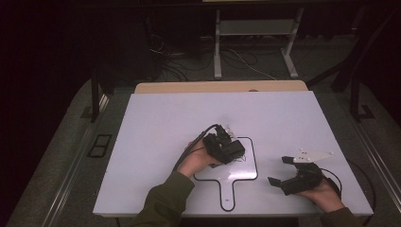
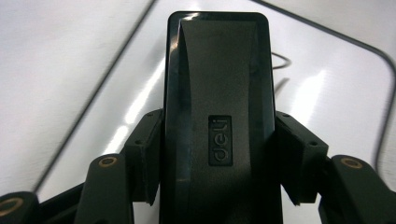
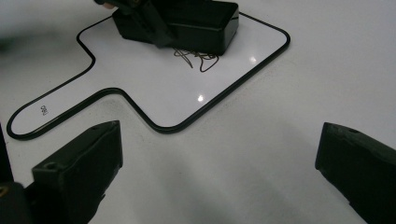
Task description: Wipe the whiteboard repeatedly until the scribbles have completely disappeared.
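Left gripper clamped on a black eraser; the pads press both long sides, "deli" logo facing the camera in the left gripper view. In the high view the eraser sits on the whiteboard, a small paddle-shaped board with a black rim and a handle pointing to 6 o'clock. The eraser is at about 10 o'clock from the board's middle, near the upper left corner. Left hand comes in from 7 o'clock, green sleeve behind it, cable trailing from the gripper's back.

In the right gripper view the eraser lies at 12 o'clock, flat on the board, with a dark scribble just beside its near edge, toward 6 o'clock from it. Scribble and eraser look to be touching or nearly so; can't tell which. Part of the left gripper's jaw crosses the eraser's front.

Right gripper released, jaws spread wide, nothing between them, over bare table. It is at 3 o'clock from the board, near it but off it, jaws pointing to about 10 o'clock. Right hand holds it from 5 o'clock; grey three-cornered plate on top. In its own view the two pads stand at the lower corners, white tabletop between them.

Table is white, board near its front centre.
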`<state>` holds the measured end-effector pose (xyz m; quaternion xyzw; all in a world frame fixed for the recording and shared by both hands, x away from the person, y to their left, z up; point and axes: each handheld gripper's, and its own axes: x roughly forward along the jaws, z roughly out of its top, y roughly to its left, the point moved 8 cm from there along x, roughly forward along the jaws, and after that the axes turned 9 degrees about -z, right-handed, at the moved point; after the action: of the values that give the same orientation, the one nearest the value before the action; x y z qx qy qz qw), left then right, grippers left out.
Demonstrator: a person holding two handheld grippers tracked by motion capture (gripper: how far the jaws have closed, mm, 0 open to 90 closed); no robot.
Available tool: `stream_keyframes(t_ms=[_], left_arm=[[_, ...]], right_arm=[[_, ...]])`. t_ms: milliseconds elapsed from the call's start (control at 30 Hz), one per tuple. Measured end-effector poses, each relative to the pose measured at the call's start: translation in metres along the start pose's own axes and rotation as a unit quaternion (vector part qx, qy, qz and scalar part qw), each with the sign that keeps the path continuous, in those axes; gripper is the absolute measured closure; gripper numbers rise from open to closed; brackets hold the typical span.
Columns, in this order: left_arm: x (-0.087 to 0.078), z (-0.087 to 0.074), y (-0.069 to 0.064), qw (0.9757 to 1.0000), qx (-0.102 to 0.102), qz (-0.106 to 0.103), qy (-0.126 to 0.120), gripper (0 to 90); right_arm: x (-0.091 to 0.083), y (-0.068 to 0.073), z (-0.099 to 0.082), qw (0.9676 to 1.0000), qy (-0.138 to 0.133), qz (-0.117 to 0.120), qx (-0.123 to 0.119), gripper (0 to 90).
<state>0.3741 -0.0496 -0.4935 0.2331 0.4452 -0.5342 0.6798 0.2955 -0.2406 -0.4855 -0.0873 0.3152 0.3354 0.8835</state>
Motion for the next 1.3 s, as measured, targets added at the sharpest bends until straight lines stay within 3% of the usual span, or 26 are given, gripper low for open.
stream_keyframes(t_ms=[100,233,533,700,867,1033,1300], left_arm=[[0.001,0.0,-0.007,1.0,0.007,-0.004,0.001,39.2],[0.002,0.002,-0.006,0.9999,0.006,-0.014,-0.003,39.1],[0.002,0.008,0.015,1.0,-0.002,0.001,0.002,39.2],[0.003,0.013,0.026,0.9997,-0.021,0.01,-0.006,39.2],[0.004,0.017,0.033,0.9995,-0.028,0.013,-0.004,39.2],[0.007,0.02,0.025,0.9998,-0.015,0.009,0.001,39.2],[0.012,0.024,0.003,0.9993,0.029,0.002,0.024,39.2]], right_arm=[[0.0,0.0,0.0,1.0,0.0,0.0,0.0,0.0],[0.0,0.0,0.0,1.0,0.0,0.0,0.0,0.0],[0.0,-0.001,0.0,1.0,-0.001,-0.001,0.0,0.0],[0.0,-0.001,0.0,1.0,-0.001,0.0,0.0,0.0],[0.0,-0.001,0.0,1.0,-0.001,0.0,0.0,0.0],[0.0,-0.001,0.0,1.0,-0.001,0.0,0.001,0.0],[0.0,-0.001,0.0,1.0,-0.001,0.0,0.0,0.0]])
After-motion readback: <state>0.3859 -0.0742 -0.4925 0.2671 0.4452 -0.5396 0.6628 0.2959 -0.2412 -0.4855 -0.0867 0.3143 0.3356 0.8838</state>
